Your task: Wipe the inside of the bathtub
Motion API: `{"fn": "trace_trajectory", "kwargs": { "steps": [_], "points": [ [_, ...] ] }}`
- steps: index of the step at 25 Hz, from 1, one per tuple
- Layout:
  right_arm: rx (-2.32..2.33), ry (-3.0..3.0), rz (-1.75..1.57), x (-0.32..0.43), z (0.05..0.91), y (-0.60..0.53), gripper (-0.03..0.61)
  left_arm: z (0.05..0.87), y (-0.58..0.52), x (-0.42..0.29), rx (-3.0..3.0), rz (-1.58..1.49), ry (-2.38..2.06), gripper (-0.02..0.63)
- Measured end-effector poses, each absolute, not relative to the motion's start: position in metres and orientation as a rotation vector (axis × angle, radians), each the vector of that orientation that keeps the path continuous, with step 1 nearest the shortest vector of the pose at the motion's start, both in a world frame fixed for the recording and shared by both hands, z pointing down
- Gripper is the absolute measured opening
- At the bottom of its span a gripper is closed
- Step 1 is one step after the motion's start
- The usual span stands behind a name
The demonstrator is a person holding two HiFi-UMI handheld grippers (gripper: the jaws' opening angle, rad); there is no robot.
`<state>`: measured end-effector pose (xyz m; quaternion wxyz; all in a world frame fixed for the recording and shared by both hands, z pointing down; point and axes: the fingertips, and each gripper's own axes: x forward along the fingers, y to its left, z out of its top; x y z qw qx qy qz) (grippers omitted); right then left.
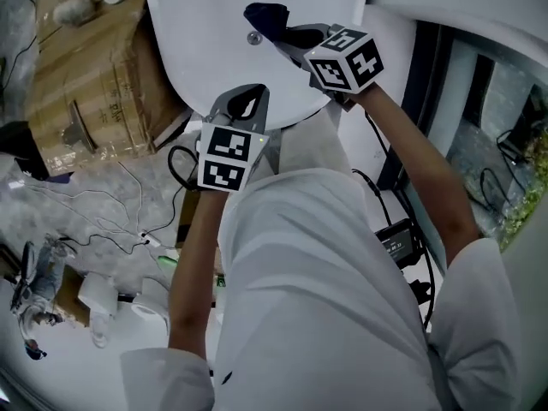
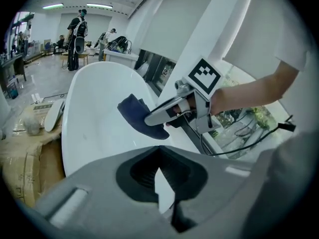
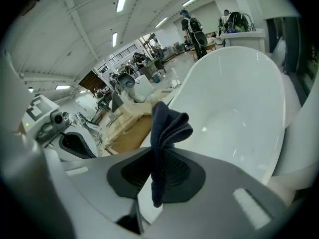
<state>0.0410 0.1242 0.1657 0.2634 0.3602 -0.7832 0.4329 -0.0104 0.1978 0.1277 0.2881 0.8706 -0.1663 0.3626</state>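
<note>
**Cloth held over the near end of the tub, basin ahead**

A dark cloth (image 3: 167,133) is clamped between the fingers of the right gripper (image 3: 157,183), with its loose folds standing above them. In the head view this gripper (image 1: 287,32) is reached out over the near end of the white bathtub (image 1: 214,50), and the cloth (image 1: 264,14) is seen just beside a small round fitting (image 1: 253,38) on the inner wall. Whether cloth and enamel are touching cannot be told. The left gripper (image 1: 247,97) is held back at the near rim, its fingers brought together on nothing. The tub's long axis is seen to run straight away from the person, so most of the basin lies ahead of and below the cloth. The wiping is judged to fall to the right gripper, as the nearer one and the only one loaded. The cloth would have to be lowered onto the wall and drawn along that axis.
</note>
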Motion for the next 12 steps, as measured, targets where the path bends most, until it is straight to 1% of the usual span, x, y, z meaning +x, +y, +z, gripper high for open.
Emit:
{"fn": "trace_trajectory", "kwargs": {
  "steps": [6, 12],
  "points": [
    [1.049, -2.181, 1.127, 0.044, 0.119, 0.127, 0.054, 0.091, 0.194, -0.004, 2.365, 0.931, -0.451, 0.002],
    [1.208, -2.277, 0.968, 0.058, 0.048, 0.122, 0.054, 0.038, 0.178, -0.003, 2.411, 0.873, -0.473, 0.002]
  ]
}}
